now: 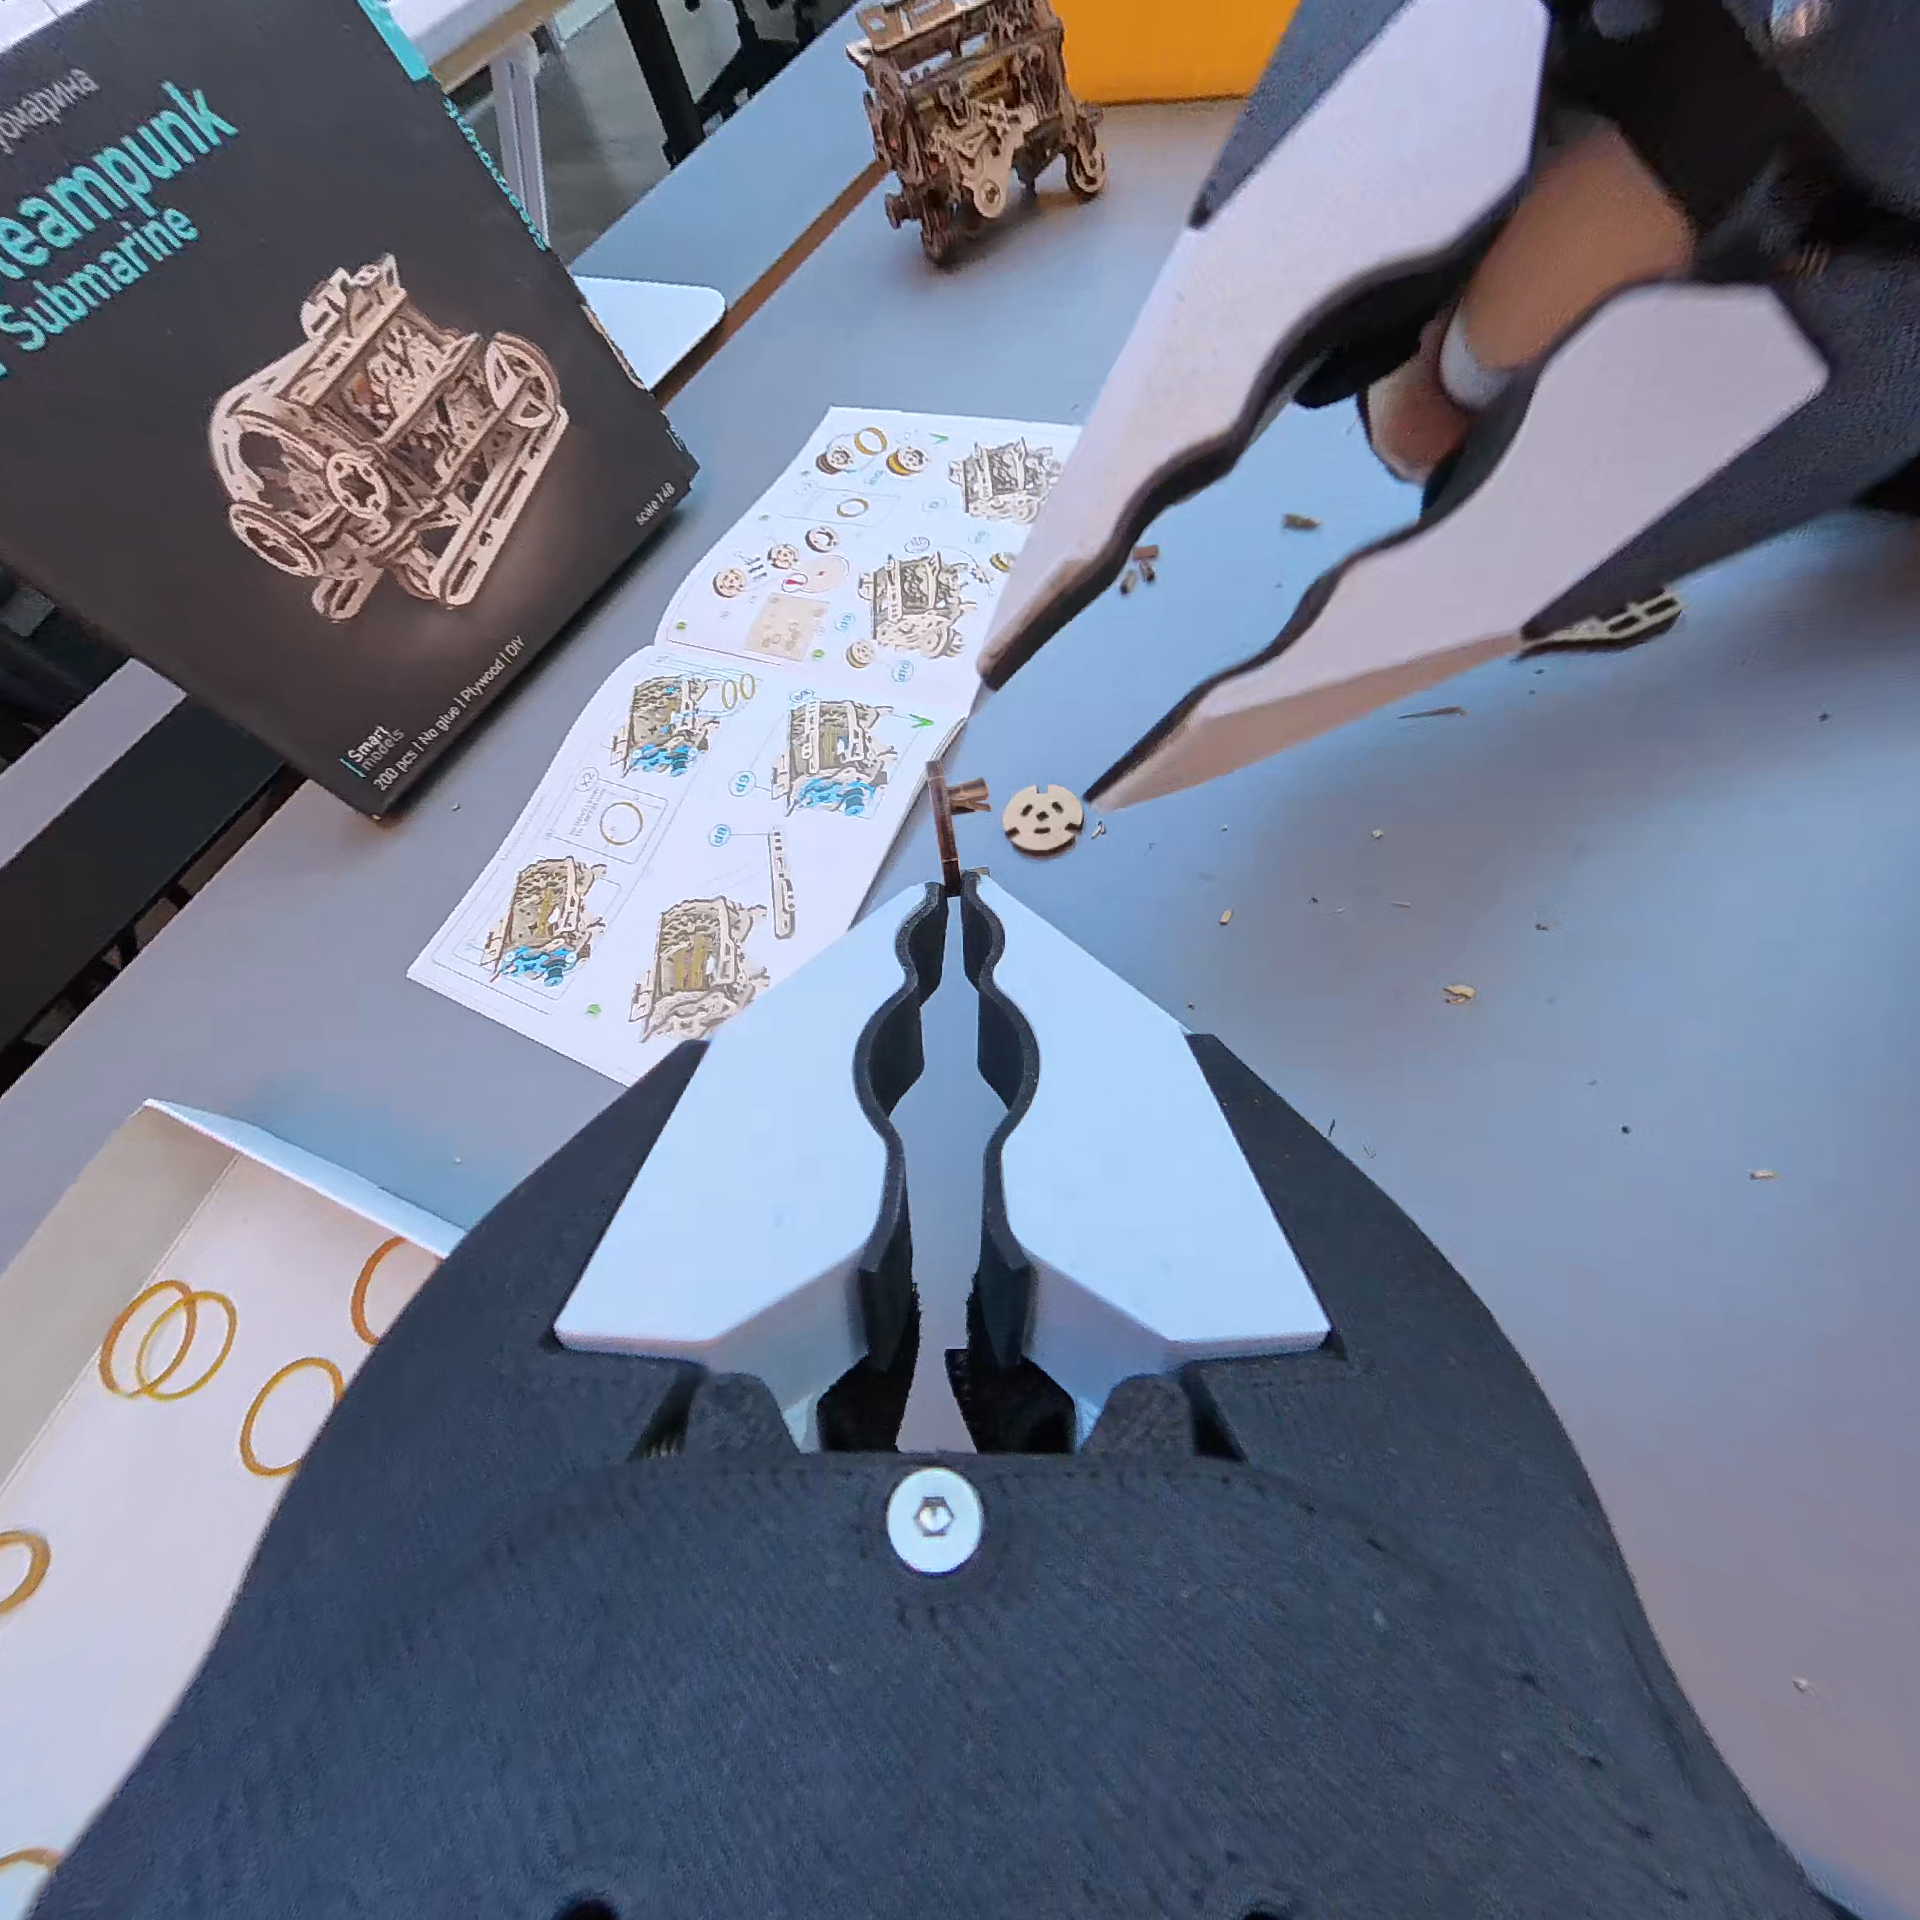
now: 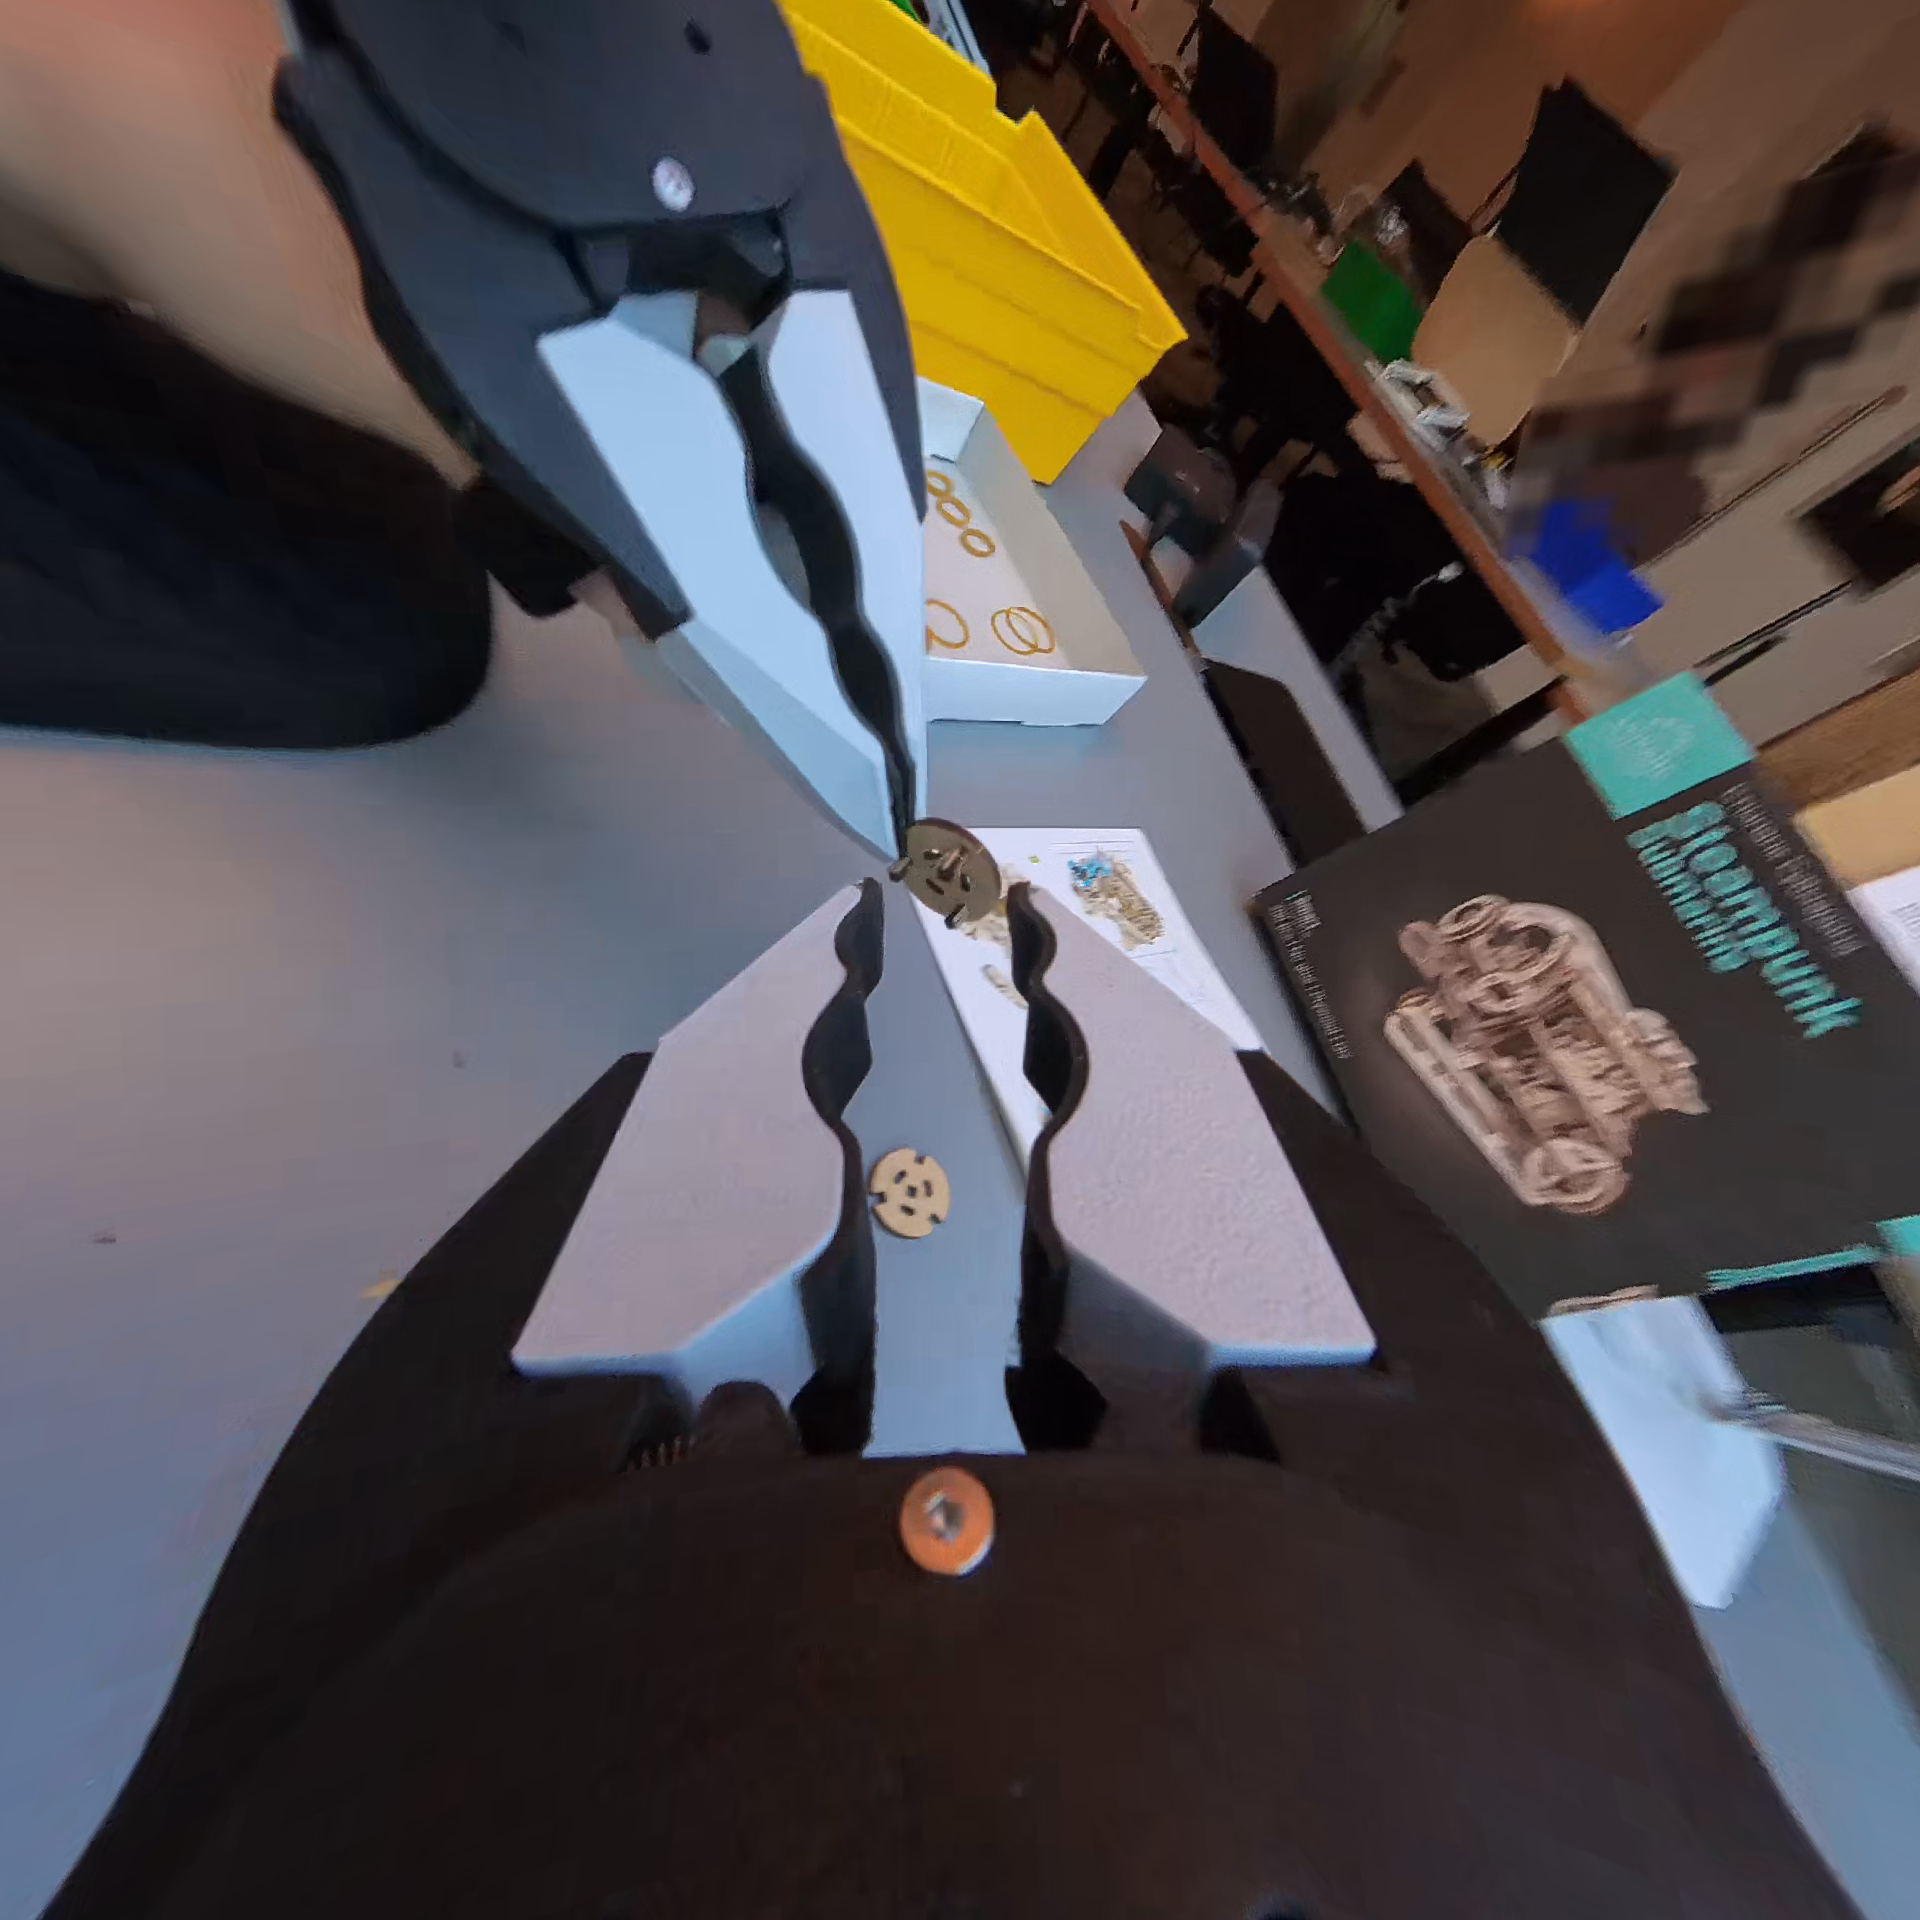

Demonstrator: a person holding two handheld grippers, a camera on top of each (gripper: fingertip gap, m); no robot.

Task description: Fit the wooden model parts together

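We are counting two black-and-white two-finger grippers (image 1: 954, 883) (image 1: 1034, 740), two round slotted wooden discs (image 2: 910, 1192) (image 2: 951, 871), one assembled brown wooden model (image 1: 982, 125), one dark printed box (image 1: 312, 416), one white instruction sheet (image 1: 748, 727), and one white tray (image 2: 1039, 691) that is holding yellow rubber bands (image 2: 1023, 630), partly hidden.

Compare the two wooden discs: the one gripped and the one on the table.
The gripped disc is held in the air on edge by the left tongs; the loose disc lies flat on the grey table, between the open right tongs. The gripped disc carries a peg; the loose disc has none. Both are small, round and slotted.
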